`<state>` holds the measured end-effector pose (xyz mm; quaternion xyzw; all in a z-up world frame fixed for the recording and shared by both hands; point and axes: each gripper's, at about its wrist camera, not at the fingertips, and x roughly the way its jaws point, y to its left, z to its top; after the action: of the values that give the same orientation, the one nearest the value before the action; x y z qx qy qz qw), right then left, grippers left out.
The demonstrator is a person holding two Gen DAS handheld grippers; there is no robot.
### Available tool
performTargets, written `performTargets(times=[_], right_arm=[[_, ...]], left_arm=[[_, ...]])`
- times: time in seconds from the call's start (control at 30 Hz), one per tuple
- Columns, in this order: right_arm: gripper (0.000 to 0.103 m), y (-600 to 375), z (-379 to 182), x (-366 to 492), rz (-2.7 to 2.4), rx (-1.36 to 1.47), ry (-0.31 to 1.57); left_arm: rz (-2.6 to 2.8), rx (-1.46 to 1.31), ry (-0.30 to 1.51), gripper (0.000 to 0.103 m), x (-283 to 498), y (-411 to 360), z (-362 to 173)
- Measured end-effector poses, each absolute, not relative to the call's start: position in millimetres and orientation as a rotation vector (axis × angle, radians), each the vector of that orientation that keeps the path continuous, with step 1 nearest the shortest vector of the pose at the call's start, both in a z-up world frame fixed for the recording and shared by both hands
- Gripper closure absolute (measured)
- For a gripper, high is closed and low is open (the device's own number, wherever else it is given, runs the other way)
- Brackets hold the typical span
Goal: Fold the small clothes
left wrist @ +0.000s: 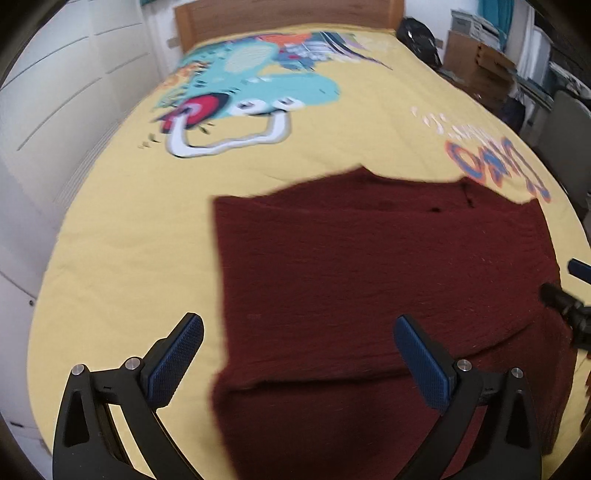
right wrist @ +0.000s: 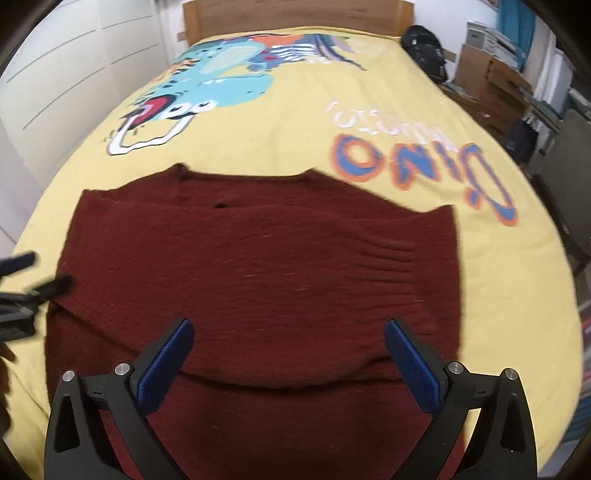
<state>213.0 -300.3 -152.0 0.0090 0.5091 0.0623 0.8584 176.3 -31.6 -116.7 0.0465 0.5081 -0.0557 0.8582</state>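
A dark red knitted garment (left wrist: 369,266) (right wrist: 258,266) lies flat on the yellow bedspread (left wrist: 129,240) (right wrist: 288,122), with its near part folded over so a fold edge runs across it. My left gripper (left wrist: 298,325) hovers open over the garment's left near part, one blue pad over the spread and the other over the cloth, nothing between them. Open as well, my right gripper (right wrist: 288,328) hangs above the garment's near middle, holding nothing. Each gripper shows at the edge of the other's view, the right one (left wrist: 565,291) and the left one (right wrist: 26,277).
The bedspread bears a dinosaur print (left wrist: 251,85) and the word "Dino" (right wrist: 424,162). A wooden headboard (right wrist: 295,14) stands at the far end. White cupboard doors (left wrist: 55,92) line the left. Cardboard boxes (right wrist: 491,81), a black bag (right wrist: 424,48) and a chair (right wrist: 569,155) stand to the right.
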Motion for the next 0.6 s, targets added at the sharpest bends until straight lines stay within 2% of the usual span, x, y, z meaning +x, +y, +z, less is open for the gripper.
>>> performTargets(times=[0.27, 0.6], right_arm=[[0.000, -300, -210, 216, 0.079, -0.086, 1.135], [0.001, -367, -218, 197, 0.035, 0.037, 1.110]], left_arm=[[-0.102, 0.173, 1.154, 0.001, 184, -55, -183], [-0.107, 0.084, 1.148, 0.001, 182, -20, -192]])
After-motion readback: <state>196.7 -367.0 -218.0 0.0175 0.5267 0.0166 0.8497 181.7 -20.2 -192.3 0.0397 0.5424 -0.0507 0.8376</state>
